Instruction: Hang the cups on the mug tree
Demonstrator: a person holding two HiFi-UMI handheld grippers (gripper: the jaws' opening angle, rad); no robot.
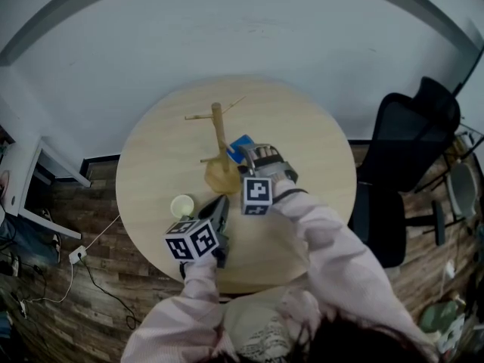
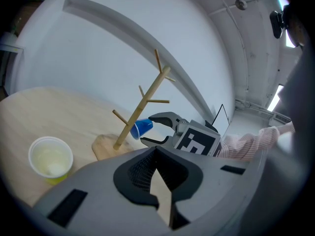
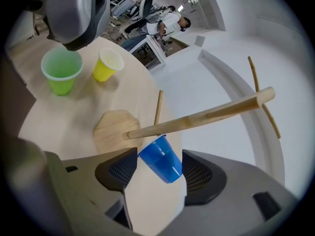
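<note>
A wooden mug tree point(image 1: 218, 131) stands on the round table point(image 1: 310, 127). A blue cup point(image 3: 161, 159) hangs tilted at a low peg, its mouth against the trunk point(image 3: 206, 116). My right gripper point(image 3: 160, 168) is shut on it, one pad meeting the rim and the other the bottom corner. From the left gripper view the blue cup point(image 2: 142, 128) sits between those fingertips beside the tree point(image 2: 147, 102). My left gripper point(image 1: 221, 201) is shut and empty, held near the front edge. A yellow cup point(image 1: 182, 206) and a green cup point(image 3: 61, 72) stand upright left of the tree's base.
A black office chair point(image 1: 408, 150) stands to the right of the table. A white shelf point(image 1: 30, 180) and cables on the wooden floor lie at the left. A white wall runs behind the table.
</note>
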